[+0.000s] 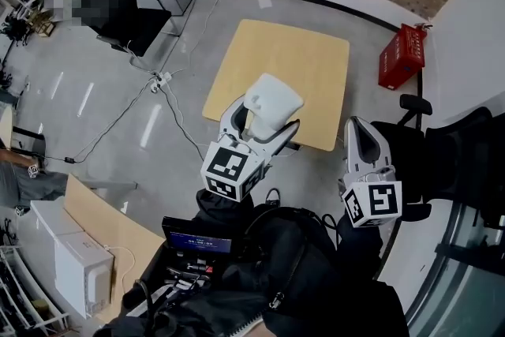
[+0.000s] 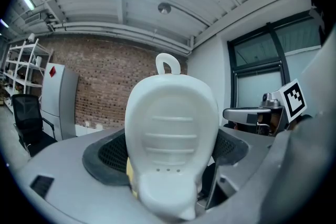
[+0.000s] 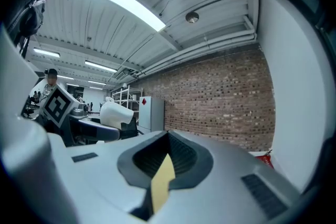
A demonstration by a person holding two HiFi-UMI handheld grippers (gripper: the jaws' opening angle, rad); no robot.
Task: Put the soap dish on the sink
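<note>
My left gripper point(image 1: 264, 118) is shut on a white plastic soap dish point(image 1: 273, 99), held up in the air near the front edge of a wooden table point(image 1: 292, 67). In the left gripper view the soap dish point(image 2: 172, 134) stands upright between the jaws, its ribbed hollow facing the camera and a hanging loop on top. My right gripper point(image 1: 361, 140) is to the right, held up and shut with nothing in it. In the right gripper view the jaws point(image 3: 167, 165) meet, and the soap dish point(image 3: 116, 113) shows at the left. No sink is in view.
A red box point(image 1: 402, 55) stands by the wall at the right. Black chairs point(image 1: 454, 158) are at the right, and another chair point(image 1: 130, 20) is at the upper left. A power strip and cables point(image 1: 160, 81) lie on the floor. Light boards and a white case point(image 1: 79, 268) sit at the lower left.
</note>
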